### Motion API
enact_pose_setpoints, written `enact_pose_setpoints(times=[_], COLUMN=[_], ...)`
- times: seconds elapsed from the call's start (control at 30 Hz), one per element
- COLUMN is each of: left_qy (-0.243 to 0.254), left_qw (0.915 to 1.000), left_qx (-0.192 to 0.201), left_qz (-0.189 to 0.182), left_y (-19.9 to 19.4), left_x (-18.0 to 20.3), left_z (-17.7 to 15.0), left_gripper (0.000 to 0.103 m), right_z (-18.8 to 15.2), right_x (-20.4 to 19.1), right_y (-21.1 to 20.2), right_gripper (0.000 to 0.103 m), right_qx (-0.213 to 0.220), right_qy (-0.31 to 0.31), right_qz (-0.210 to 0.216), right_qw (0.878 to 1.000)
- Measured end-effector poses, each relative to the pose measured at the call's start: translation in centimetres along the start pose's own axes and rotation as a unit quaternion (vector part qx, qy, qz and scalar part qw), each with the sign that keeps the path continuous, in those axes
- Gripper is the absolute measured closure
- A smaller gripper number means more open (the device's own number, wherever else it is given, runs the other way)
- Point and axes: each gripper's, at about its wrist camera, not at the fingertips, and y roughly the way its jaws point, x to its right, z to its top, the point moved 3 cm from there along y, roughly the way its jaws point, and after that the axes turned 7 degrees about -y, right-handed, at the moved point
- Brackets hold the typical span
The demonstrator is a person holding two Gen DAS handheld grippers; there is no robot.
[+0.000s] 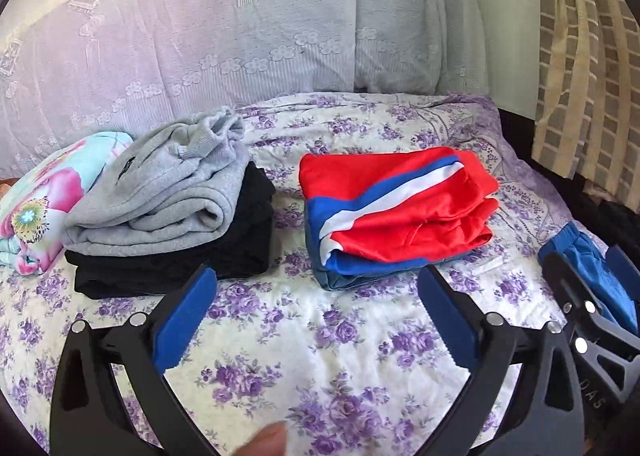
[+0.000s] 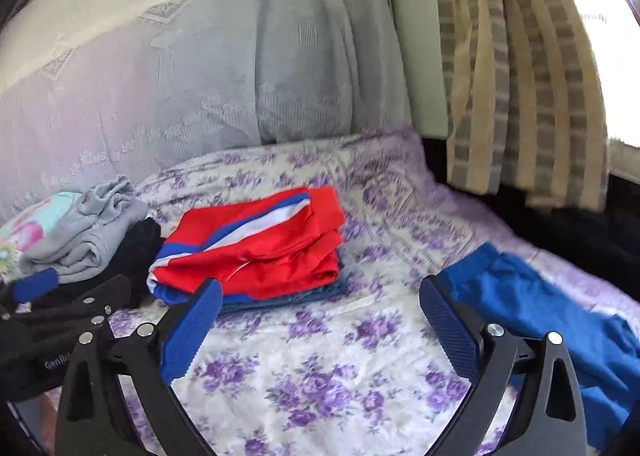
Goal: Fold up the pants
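Loose blue pants (image 2: 532, 308) lie unfolded on the bed at the right; they show at the right edge of the left wrist view (image 1: 588, 256). My right gripper (image 2: 320, 296) is open and empty, its right finger (image 2: 448, 324) beside the pants' near end. My left gripper (image 1: 320, 292) is open and empty above bare floral sheet. Folded red, white and blue pants (image 1: 396, 208) lie ahead on a folded dark blue garment; they also show in the right wrist view (image 2: 256, 244).
Folded grey pants (image 1: 160, 192) sit on folded black ones (image 1: 180, 256) at the left, next to a floral bundle (image 1: 44, 192). The bed has a purple-flowered sheet (image 1: 320, 356). A lace curtain (image 1: 200, 36) hangs behind, striped curtain (image 2: 520, 76) at right.
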Motion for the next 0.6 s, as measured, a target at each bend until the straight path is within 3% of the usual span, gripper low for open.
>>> enact_pose_setpoints(times=[0.2, 0.6], left_qy=[-0.027, 0.021], left_qw=[0.9995, 0.9994], left_qx=[0.001, -0.018], left_qz=[-0.018, -0.022], left_y=[0.4, 1.1], left_x=[-1.4, 0.1], left_z=[0.1, -1.2], left_gripper=[0.005, 0.005], right_z=[-0.3, -1.1], right_x=[1.6, 0.3], right_y=[0.5, 1.3], right_gripper=[0.004, 0.004], right_qx=[-0.015, -0.048], right_qy=[0.024, 0.0], right_qz=[0.027, 0.032], right_qw=[0.999, 0.998])
